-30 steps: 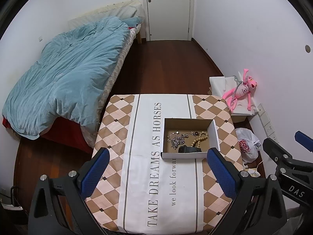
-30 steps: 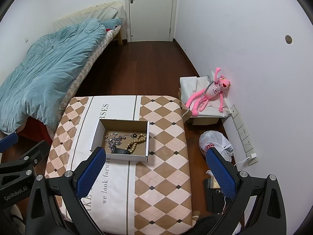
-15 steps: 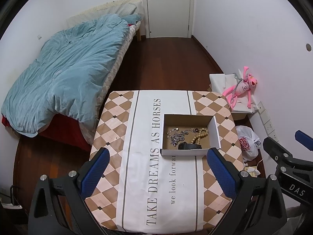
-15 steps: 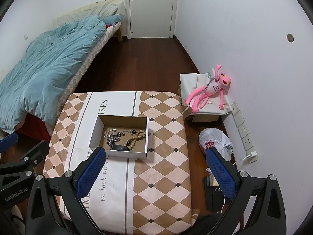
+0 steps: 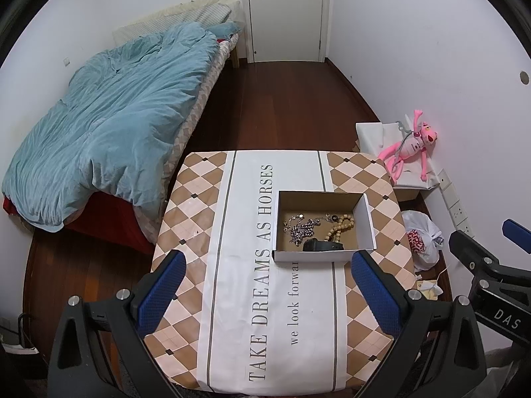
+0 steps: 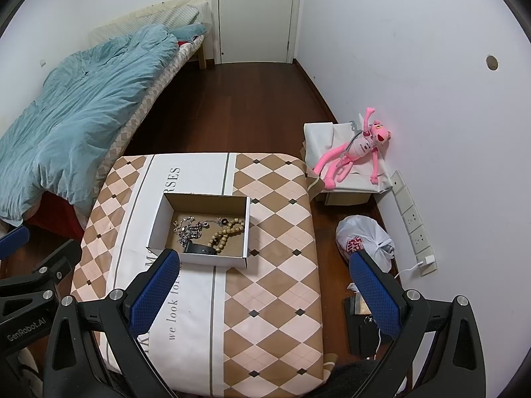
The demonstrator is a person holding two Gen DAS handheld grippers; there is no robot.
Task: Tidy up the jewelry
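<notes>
An open cardboard box (image 5: 364,219) (image 6: 156,225) sits on a table with a checkered cloth (image 5: 232,282) (image 6: 275,265). Inside lie a silver chain (image 5: 300,229) (image 6: 189,229), a wooden bead bracelet (image 5: 340,229) (image 6: 227,232) and a black watch band (image 5: 320,246) (image 6: 200,249). My left gripper (image 5: 268,295) is open and empty, held high above the table's near part. My right gripper (image 6: 264,293) is open and empty, also high, to the right of the box.
A bed with a blue quilt (image 5: 109,126) stands left. A pink plush toy (image 6: 355,147) lies on a low white stand by the right wall. A white plastic bag (image 6: 363,242) and dark items (image 6: 361,325) are on the floor. A closed door (image 5: 285,13) is at the back.
Both grippers have risen and pulled back a little, so the table and box look slightly smaller and lower in view. Nothing on the table has moved.
</notes>
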